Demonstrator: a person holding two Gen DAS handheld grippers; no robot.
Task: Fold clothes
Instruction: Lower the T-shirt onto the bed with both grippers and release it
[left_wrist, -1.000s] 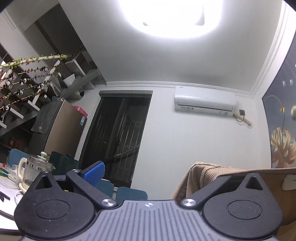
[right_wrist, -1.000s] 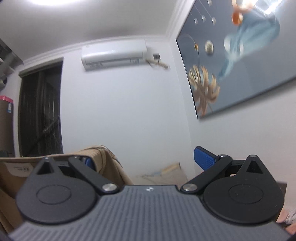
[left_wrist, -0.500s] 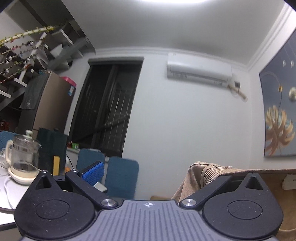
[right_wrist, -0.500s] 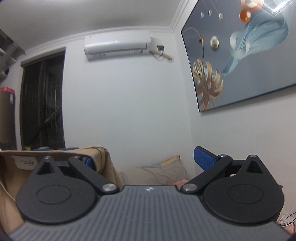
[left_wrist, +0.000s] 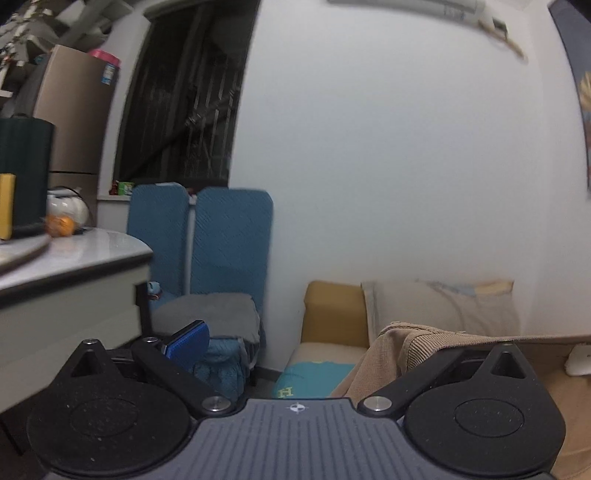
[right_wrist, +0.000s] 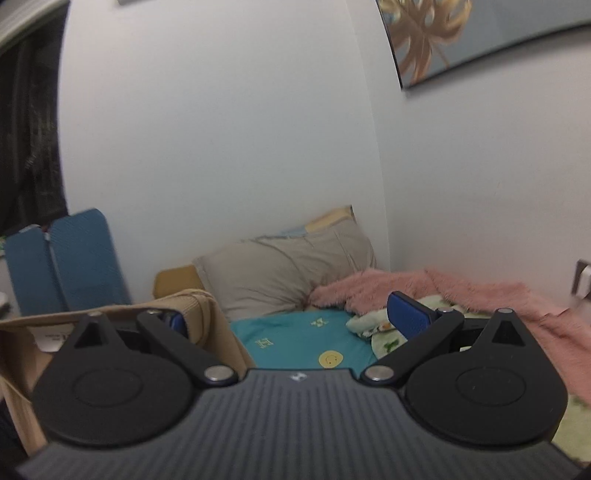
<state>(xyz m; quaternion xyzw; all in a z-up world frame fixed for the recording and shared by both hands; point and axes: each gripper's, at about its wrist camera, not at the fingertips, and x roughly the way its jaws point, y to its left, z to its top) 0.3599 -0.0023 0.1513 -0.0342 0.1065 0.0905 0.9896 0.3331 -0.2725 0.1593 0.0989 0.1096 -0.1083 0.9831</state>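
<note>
Table edge (left_wrist: 74, 258) at far left, a small orange fruit (left_wrist: 59, 225) on it; two blue chair backs (left_wrist: 229, 240) just beside, against the wall.

Left gripper (left_wrist: 325, 347): tongs wide. Its outer blue fingertip (left_wrist: 186, 343) is bare; the inner one is hidden under the tan corduroy garment (left_wrist: 417, 343), which drapes over it. Whether cloth is pinched: cannot tell.

Garment spans to the right gripper (right_wrist: 291, 321), also wide, with the cloth hung over its left finger and its right fingertip (right_wrist: 408, 319) bare.

Beyond: beige pillow (right_wrist: 288, 269) at the head of the bed, teal sheet (right_wrist: 295, 339) below it, pink fuzzy blanket (right_wrist: 461, 291) along the right edge
</note>
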